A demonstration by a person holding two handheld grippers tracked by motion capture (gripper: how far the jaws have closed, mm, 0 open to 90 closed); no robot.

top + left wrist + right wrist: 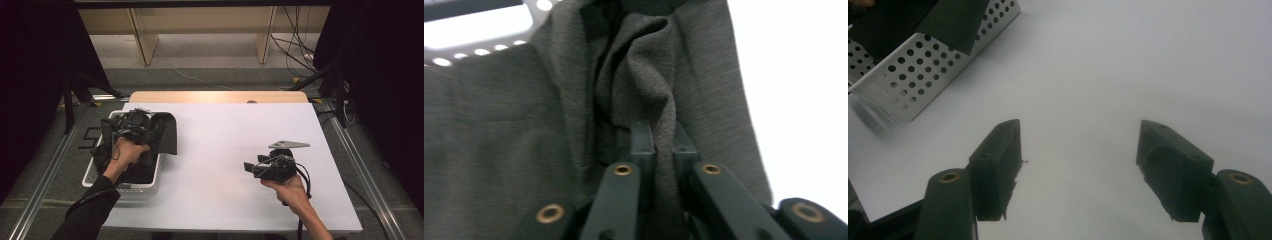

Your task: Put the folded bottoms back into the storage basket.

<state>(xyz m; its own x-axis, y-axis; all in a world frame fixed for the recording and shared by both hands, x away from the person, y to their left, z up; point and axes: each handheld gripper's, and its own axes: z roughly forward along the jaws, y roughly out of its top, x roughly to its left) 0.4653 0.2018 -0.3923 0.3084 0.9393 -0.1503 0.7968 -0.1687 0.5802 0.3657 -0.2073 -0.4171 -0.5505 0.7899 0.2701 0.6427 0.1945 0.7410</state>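
Note:
A dark grey cloth point(159, 132) spills out of a white perforated basket point(152, 186) at the table's left, one flap draped over the basket's right rim. My left gripper point(134, 121) is over the basket, shut on a raised fold of the cloth point(644, 85); the fabric is pinched between its jaws in the left gripper view. My right gripper point(250, 167) hovers over the bare white table at the right, jaws wide apart point(1078, 165) with nothing between them. The basket point(913, 75) and a cloth corner point(955, 22) sit at the upper left of the right gripper view.
The white table top point(225, 145) stretches between basket and right gripper. A wooden strip point(215, 96) edges the table's far side. Dark stands and cables point(300, 55) lie on the floor beyond; metal rails point(50, 165) run along both sides.

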